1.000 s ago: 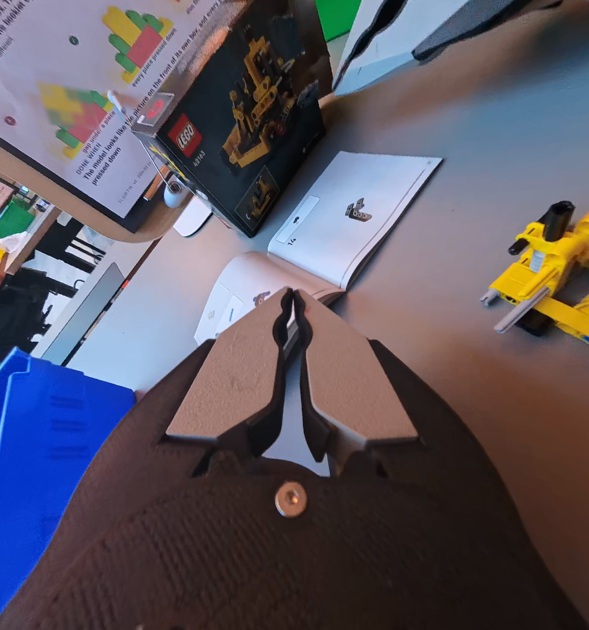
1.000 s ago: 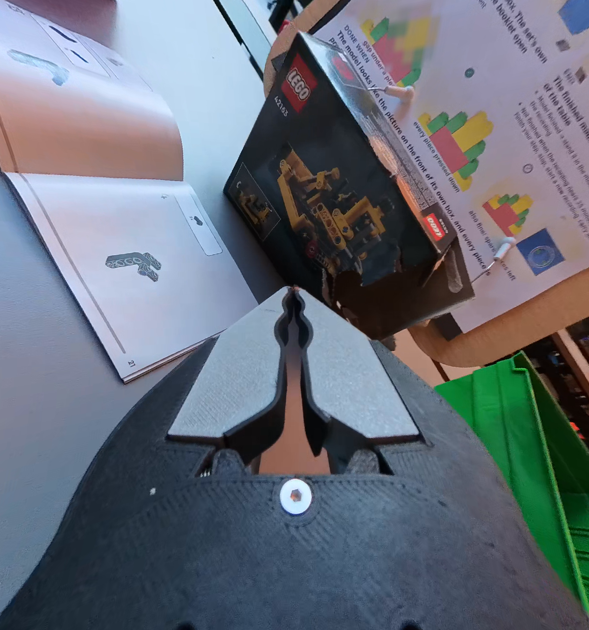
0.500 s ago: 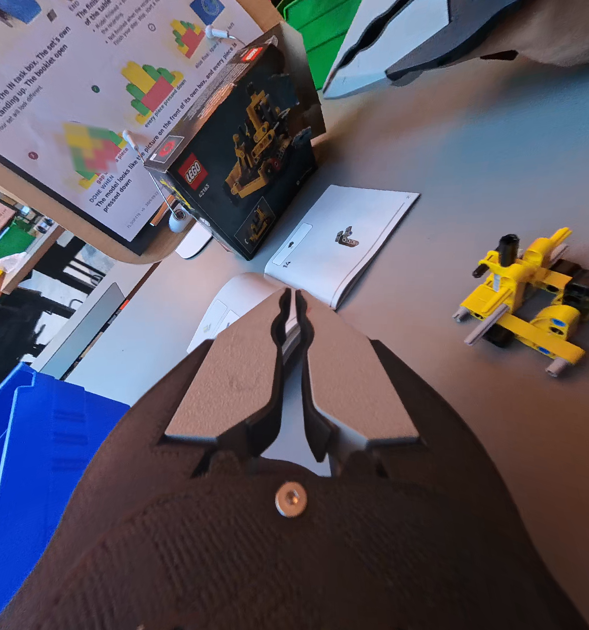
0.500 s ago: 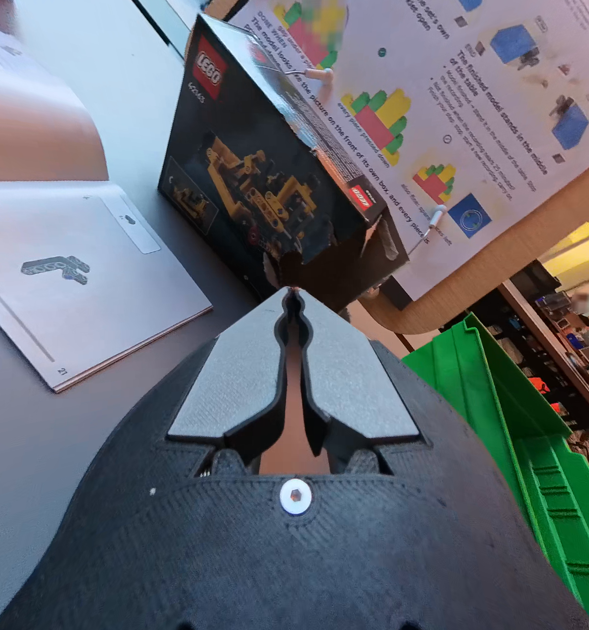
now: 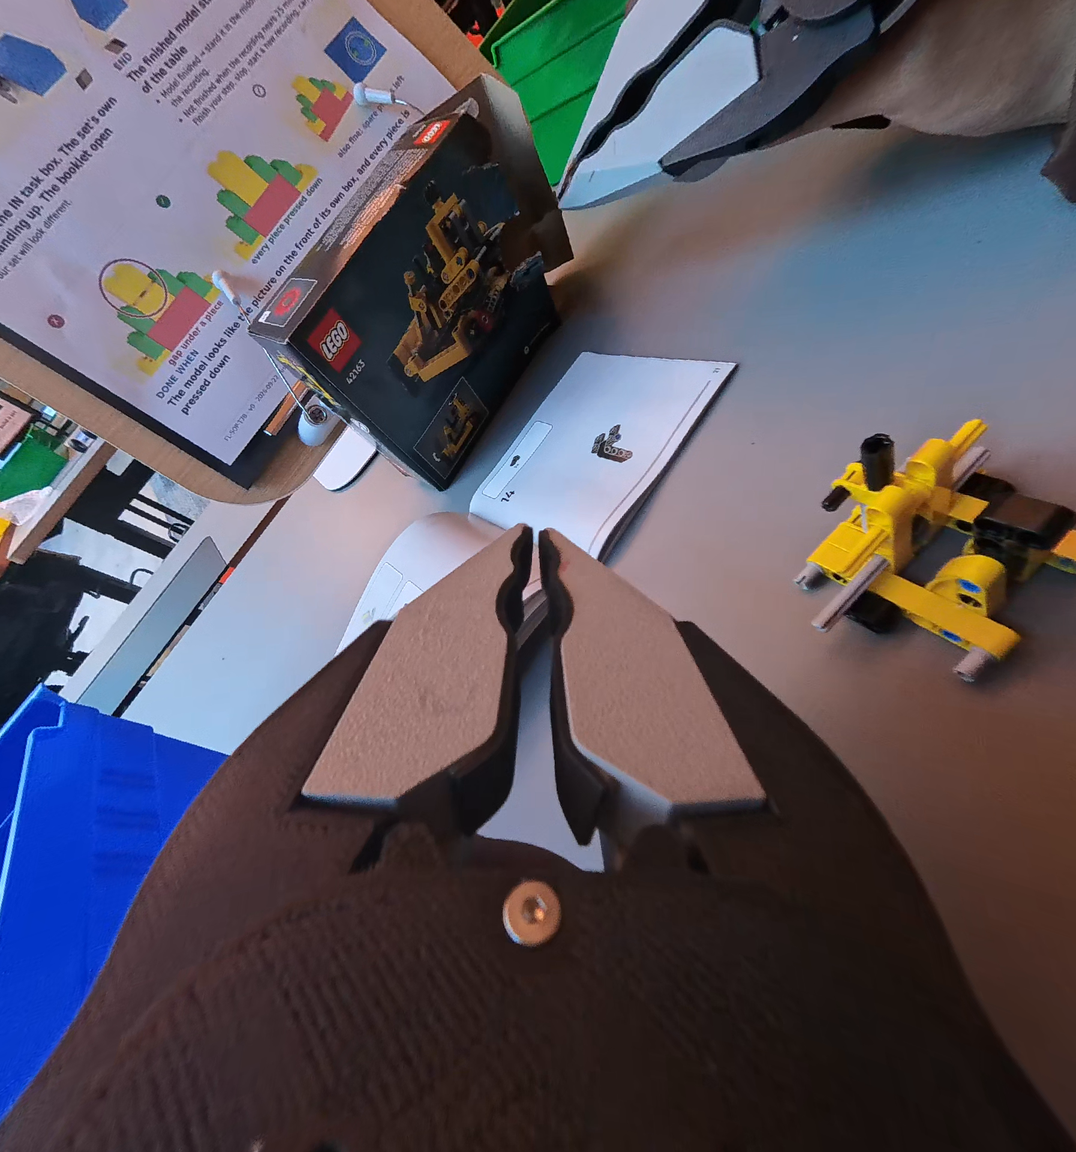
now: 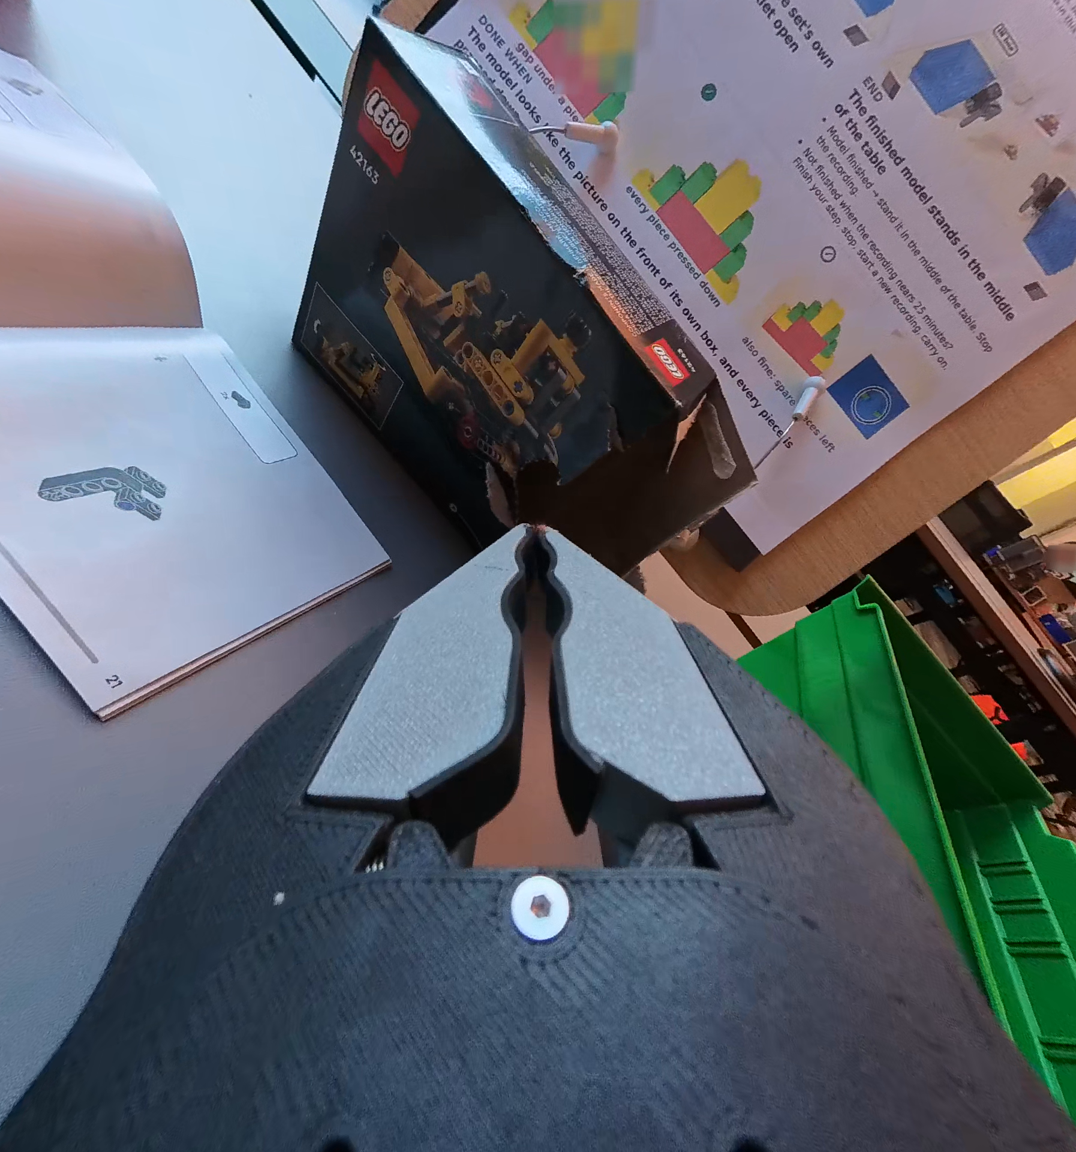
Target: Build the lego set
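Observation:
A partly built yellow and black lego model (image 5: 922, 548) lies on the grey table at the right of the left wrist view. An open instruction booklet (image 5: 598, 449) (image 6: 149, 499) lies flat by the black lego box (image 5: 423, 312) (image 6: 492, 336), which stands upright at the back. My left gripper (image 5: 532, 533) is shut and empty, held above the booklet's near edge. My right gripper (image 6: 534, 528) is shut and empty, its tips pointing at the torn corner of the box. It also shows from outside in the left wrist view (image 5: 679, 118), above the table's far side.
A blue bin (image 5: 55, 873) stands at the left and a green bin (image 6: 934, 779) (image 5: 554, 68) at the right. A printed instruction board (image 6: 803, 187) (image 5: 149, 187) stands behind the box on a wooden panel. Across from one pair of fingers to the other is roughly 20 cm.
Both grippers have pulled back and risen, so the box, booklet and model look smaller and farther off. Both stay shut and empty.

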